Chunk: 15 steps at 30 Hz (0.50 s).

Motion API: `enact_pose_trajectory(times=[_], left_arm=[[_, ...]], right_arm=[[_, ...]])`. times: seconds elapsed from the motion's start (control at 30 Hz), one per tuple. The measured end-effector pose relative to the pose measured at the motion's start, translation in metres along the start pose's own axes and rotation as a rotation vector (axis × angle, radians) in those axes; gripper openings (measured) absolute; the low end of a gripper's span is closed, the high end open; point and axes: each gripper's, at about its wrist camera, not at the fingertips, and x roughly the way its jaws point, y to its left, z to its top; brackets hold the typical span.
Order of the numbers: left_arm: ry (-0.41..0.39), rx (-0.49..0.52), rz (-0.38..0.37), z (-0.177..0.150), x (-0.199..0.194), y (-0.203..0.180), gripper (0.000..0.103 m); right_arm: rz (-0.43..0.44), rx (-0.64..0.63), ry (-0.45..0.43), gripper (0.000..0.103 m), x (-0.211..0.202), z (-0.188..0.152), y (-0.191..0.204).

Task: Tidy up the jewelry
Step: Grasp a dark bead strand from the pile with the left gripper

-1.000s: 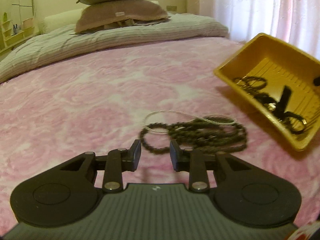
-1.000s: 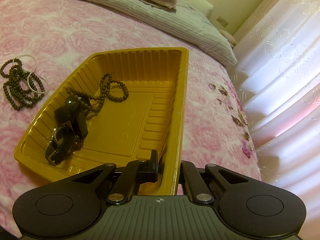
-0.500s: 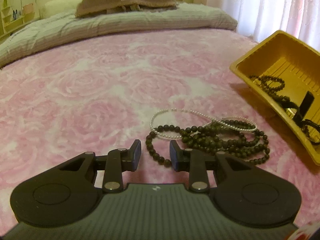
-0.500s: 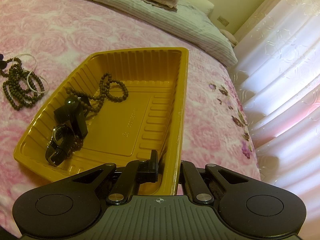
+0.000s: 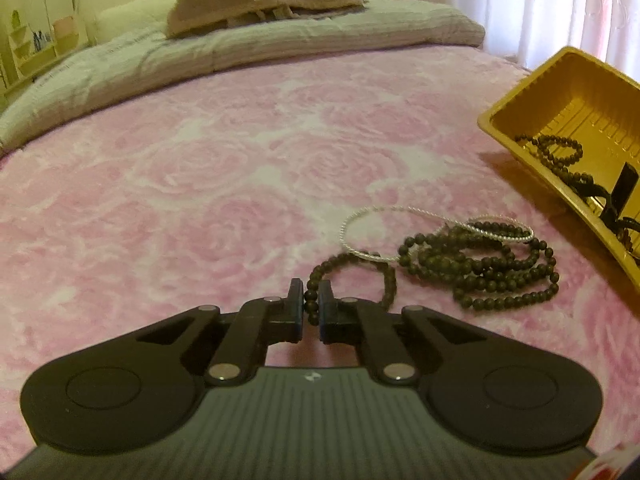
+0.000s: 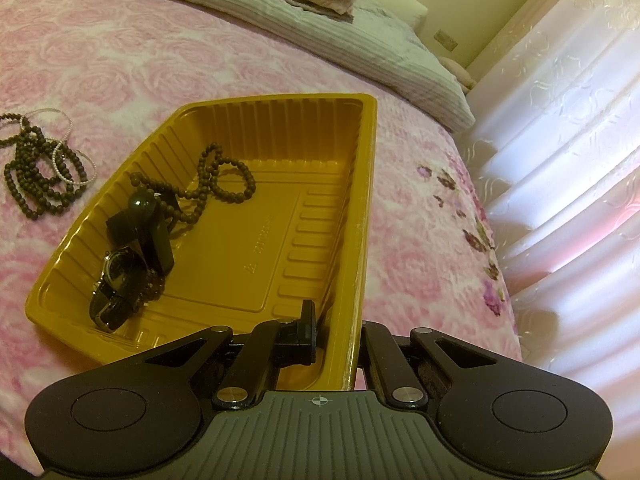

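A dark bead necklace [image 5: 480,268] lies coiled on the pink bedspread with a thin silver bracelet [image 5: 420,232] tangled through it. My left gripper [image 5: 311,304] is shut on one loop of the dark beads at the pile's left end. The pile also shows in the right wrist view [image 6: 40,172] at far left. My right gripper [image 6: 336,320] is shut on the right wall of a yellow plastic tray [image 6: 360,208], one finger inside and one outside. The tray [image 5: 516,136] holds another bead strand [image 6: 216,184], a black watch [image 6: 116,280] and a black clip-like piece [image 6: 148,224].
The pink rose bedspread [image 5: 200,184] covers the bed. A folded grey quilt [image 5: 280,48] and stacked pillows [image 5: 260,0] lie at the head. White curtains [image 6: 560,140] hang along the right side past the bed edge. A small shelf [image 5: 36,48] stands at far left.
My left gripper moved forward onto the bead pile and closed from open onto a loop of dark beads. The right gripper and tray have stayed put.
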Motion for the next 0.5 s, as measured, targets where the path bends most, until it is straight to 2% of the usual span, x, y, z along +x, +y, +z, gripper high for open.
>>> enact_pose_trajectory(times=[0.23, 0.5], left_arm=[[-0.068, -0.003, 0.007, 0.015, -0.033, 0.013, 0.006], [-0.14, 0.027, -0.079, 0.032, -0.055, -0.011, 0.006]], right_arm=[[-0.002, -0.003, -0.001, 0.005, 0.0, 0.001, -0.001], [-0.002, -0.002, -0.001, 0.005, 0.0, 0.001, -0.001]])
